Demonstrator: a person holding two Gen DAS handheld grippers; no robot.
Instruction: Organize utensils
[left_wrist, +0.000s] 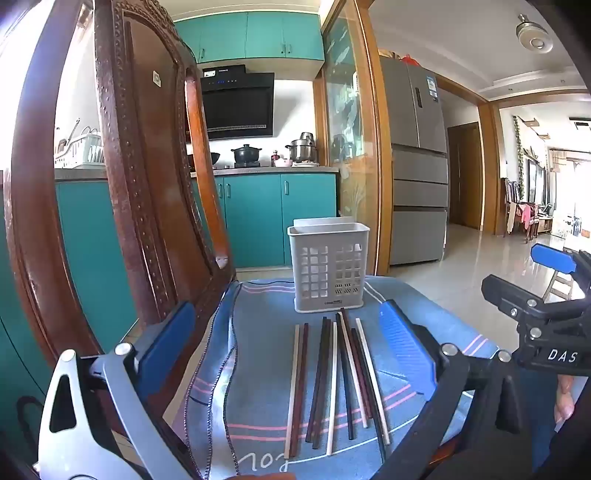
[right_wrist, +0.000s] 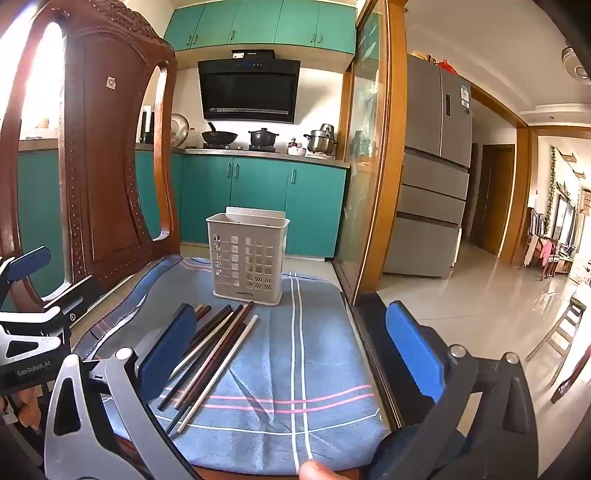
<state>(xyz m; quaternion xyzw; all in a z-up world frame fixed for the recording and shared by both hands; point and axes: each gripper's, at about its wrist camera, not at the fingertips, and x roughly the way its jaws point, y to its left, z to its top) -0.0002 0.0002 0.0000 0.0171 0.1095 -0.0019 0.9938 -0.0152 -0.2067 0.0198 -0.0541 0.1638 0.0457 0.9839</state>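
Observation:
Several chopsticks (left_wrist: 334, 380), dark brown and white, lie side by side on a blue striped cloth (left_wrist: 258, 406). A grey perforated utensil holder (left_wrist: 328, 269) stands upright behind them, empty as far as I see. My left gripper (left_wrist: 288, 350) is open, hovering just in front of the chopsticks with its jaws either side of them. In the right wrist view the chopsticks (right_wrist: 214, 358) lie left of centre and the holder (right_wrist: 246, 256) stands beyond. My right gripper (right_wrist: 291, 354) is open and empty over the cloth (right_wrist: 314, 369), right of the chopsticks.
A carved wooden chair back (left_wrist: 147, 184) rises close on the left, beside the cloth. The right gripper's body (left_wrist: 546, 325) shows at the right of the left view. A glass sliding door (right_wrist: 369, 147) stands to the right; teal kitchen cabinets (right_wrist: 258, 199) are behind.

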